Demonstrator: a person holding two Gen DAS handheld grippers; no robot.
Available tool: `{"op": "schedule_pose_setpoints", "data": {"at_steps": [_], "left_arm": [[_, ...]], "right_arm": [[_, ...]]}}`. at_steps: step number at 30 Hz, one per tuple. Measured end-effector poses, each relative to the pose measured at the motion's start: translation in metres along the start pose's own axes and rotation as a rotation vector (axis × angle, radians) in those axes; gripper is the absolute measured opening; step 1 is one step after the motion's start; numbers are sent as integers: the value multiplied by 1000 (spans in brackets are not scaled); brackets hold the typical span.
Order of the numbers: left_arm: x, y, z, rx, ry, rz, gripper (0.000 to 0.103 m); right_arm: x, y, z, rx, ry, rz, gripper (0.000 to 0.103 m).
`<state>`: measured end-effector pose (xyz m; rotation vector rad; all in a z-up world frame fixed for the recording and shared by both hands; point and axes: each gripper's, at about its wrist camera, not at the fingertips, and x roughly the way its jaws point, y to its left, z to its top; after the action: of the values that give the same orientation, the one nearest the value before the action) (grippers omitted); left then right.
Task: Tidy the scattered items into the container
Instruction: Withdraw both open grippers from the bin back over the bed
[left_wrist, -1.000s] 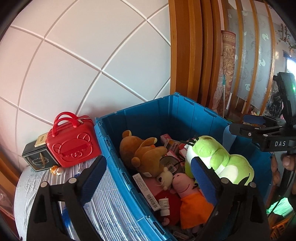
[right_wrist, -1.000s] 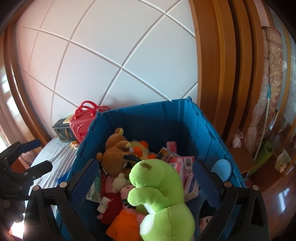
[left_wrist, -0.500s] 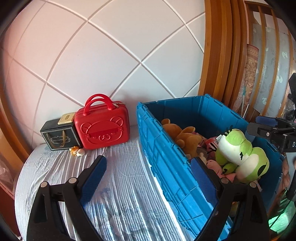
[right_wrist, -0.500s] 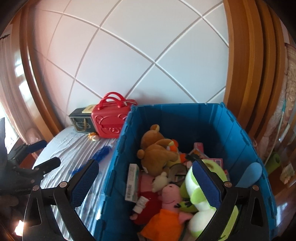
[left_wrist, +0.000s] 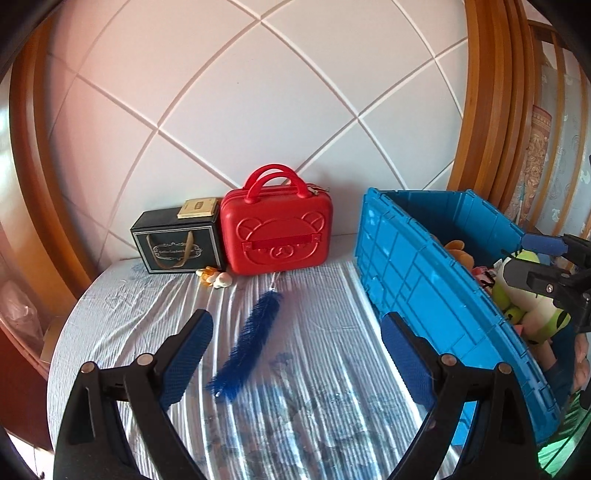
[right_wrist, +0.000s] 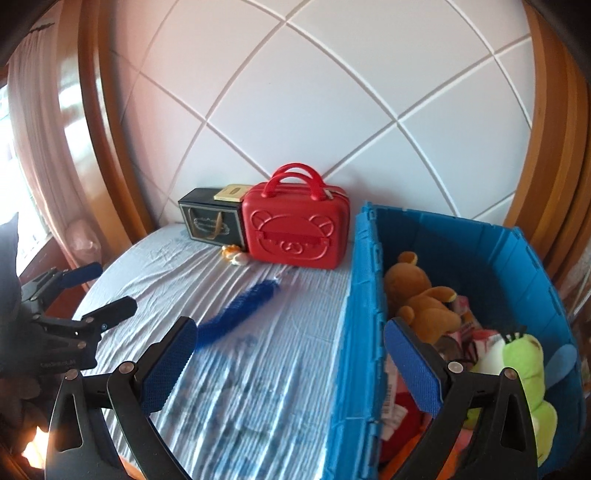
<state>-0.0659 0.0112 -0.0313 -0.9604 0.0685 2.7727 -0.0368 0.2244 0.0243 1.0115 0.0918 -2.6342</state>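
Observation:
A dark blue feather (left_wrist: 255, 332) lies on the striped bed sheet (left_wrist: 325, 398), pointing toward the red case. My left gripper (left_wrist: 295, 332) hangs open over it, the feather between and beyond its fingers, untouched. My right gripper (right_wrist: 290, 332) is open too and empty, straddling the blue crate's near wall (right_wrist: 364, 295); the feather (right_wrist: 240, 310) lies just past its left finger. Inside the crate (left_wrist: 424, 277) are a brown bear (right_wrist: 421, 299), a green plush (right_wrist: 521, 369) and several other toys. A small orange and white toy (left_wrist: 216, 278) sits by the case.
A red bear-face case (left_wrist: 277, 229) and a black gift box (left_wrist: 181, 240) stand against the white quilted headboard. The left gripper (right_wrist: 107, 290) shows at the left edge of the right wrist view. Wooden frame curves on both sides. The bed edge drops off at left.
Both grippers have swung left, from over the crate's toys to over the bed sheet. The feather has come into view. The green plush stays in the crate.

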Motion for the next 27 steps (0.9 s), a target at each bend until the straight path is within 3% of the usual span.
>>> {"op": "schedule_pose_setpoints", "data": {"at_steps": [11, 20, 27], "left_arm": [[71, 103, -5, 38, 18, 30, 93], [191, 158, -17, 36, 52, -15, 93], [279, 165, -21, 64, 76, -39, 93]], "right_arm": [[119, 87, -18, 9, 115, -23, 103], [236, 113, -52, 19, 173, -53, 103], [315, 122, -75, 17, 218, -52, 103]]}}
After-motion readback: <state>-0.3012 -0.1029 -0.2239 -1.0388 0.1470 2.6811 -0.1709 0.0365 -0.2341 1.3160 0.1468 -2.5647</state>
